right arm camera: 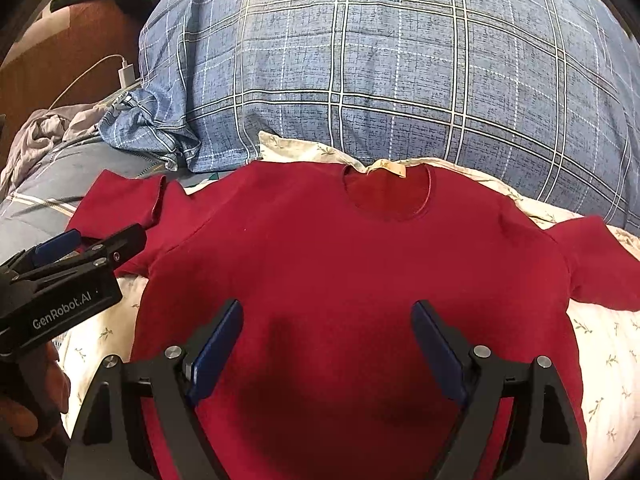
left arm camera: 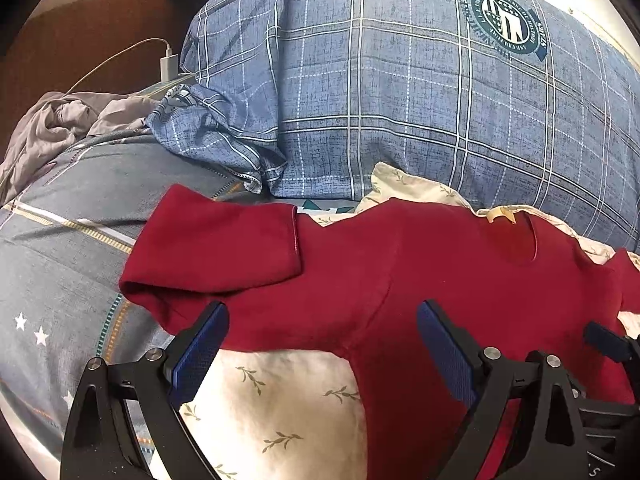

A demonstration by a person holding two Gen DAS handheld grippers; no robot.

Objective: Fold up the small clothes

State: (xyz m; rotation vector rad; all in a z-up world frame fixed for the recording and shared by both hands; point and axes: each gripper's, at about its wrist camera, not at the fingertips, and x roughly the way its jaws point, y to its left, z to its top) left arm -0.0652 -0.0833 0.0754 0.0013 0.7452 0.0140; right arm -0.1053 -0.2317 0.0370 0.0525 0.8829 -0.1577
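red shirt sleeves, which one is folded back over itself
The left sleeve, beside the left gripper: its cuff is doubled back towards the shirt body. The right sleeve lies spread outward.

- The small shirt (right arm camera: pixel 360 272) is plain dark red with a cream neck label (right arm camera: pixel 389 168).
- The cloth under it (right arm camera: pixel 608 356) is cream with small green sprigs.
- The big quilt (right arm camera: pixel 400 80) is blue with white plaid lines and a dark green round emblem (left arm camera: pixel 506 22).
- The gripper pads (left arm camera: pixel 200 354) are blue on black frames.
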